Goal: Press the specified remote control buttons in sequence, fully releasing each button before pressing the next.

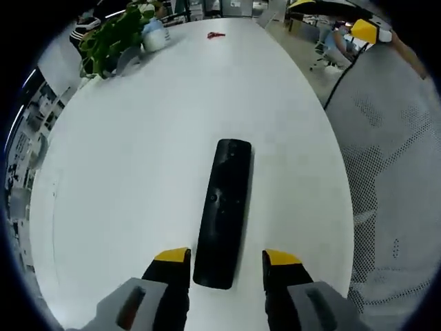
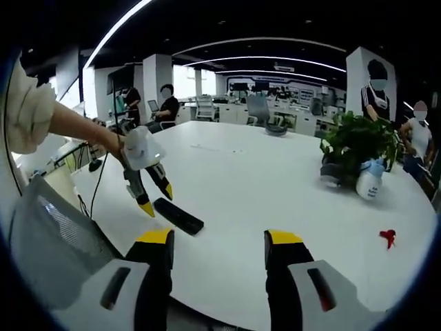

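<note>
A long black remote control [image 1: 222,214] lies flat on the white table [image 1: 138,152], its near end between the yellow tips of my left gripper [image 1: 227,260], which stands open above it. In the right gripper view the same remote [image 2: 178,216] rests near the table's left edge, with the left gripper [image 2: 156,197] hanging open just over its left end, held by a person's hand. My right gripper [image 2: 218,238] is open with nothing between its jaws, well back from the remote and above the table [image 2: 275,186].
A potted green plant [image 1: 114,34] with a white spray bottle [image 1: 154,34] stands at the table's far end, and a small red object [image 1: 216,35] lies near it. A mesh chair back [image 1: 393,172] stands beside the table. People sit at desks behind.
</note>
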